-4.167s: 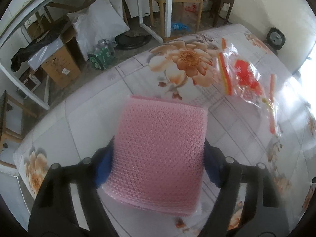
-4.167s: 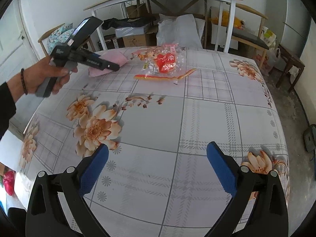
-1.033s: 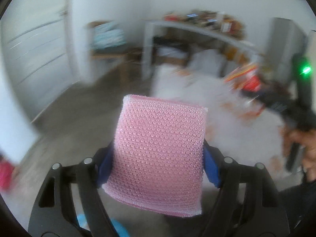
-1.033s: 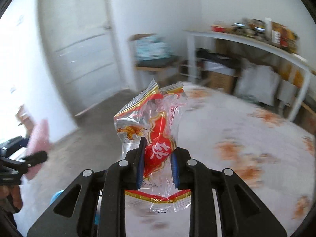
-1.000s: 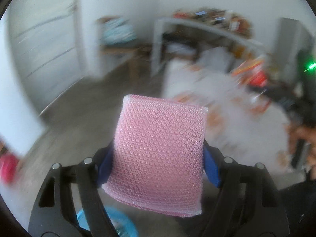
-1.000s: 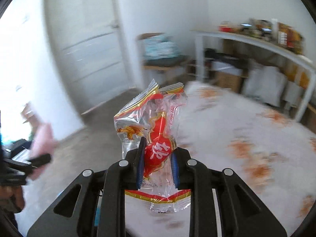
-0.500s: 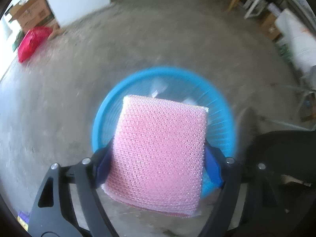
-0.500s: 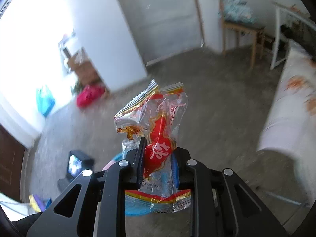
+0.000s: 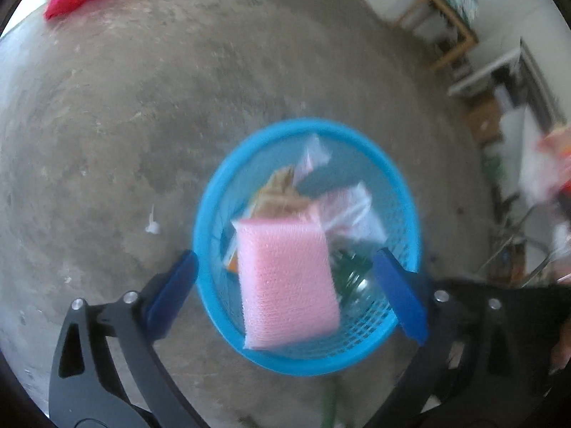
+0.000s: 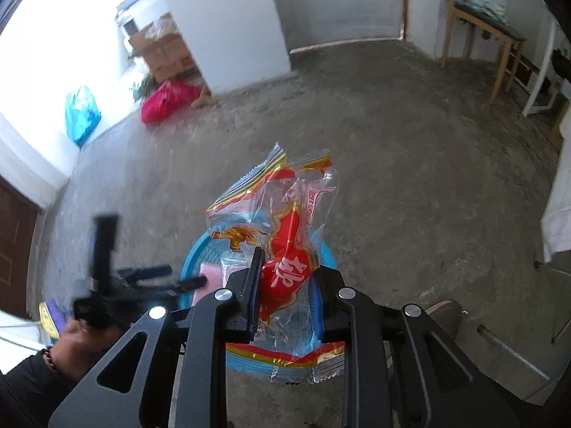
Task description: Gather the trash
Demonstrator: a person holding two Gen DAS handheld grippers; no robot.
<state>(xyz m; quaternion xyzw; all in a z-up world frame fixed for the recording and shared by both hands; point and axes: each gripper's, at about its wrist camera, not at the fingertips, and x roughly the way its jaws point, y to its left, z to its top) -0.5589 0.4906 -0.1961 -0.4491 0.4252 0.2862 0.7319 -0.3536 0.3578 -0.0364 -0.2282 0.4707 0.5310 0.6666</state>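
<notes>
A blue mesh trash basket (image 9: 214,192) stands on the concrete floor, holding wrappers and a plastic bottle. The pink bubble-wrap pad (image 9: 285,281) is free of my left gripper (image 9: 285,292) and lies in or falls into the basket; the jaws are open, one to each side, above the rim. My right gripper (image 10: 285,285) is shut on a clear and red snack wrapper (image 10: 282,235) and holds it over the basket (image 10: 192,249). The left gripper and hand show blurred in the right wrist view (image 10: 107,285).
Bare concrete floor (image 9: 142,107) surrounds the basket. A red bag (image 10: 164,101) and a cardboard box (image 10: 164,50) lie by the white wall. A wooden chair (image 10: 478,18) stands at the back right. A shoe (image 10: 442,315) is beside the basket.
My left gripper has opened and let go of the pink pad, which now sits lower over the basket. My right gripper has swung toward the basket with the wrapper.
</notes>
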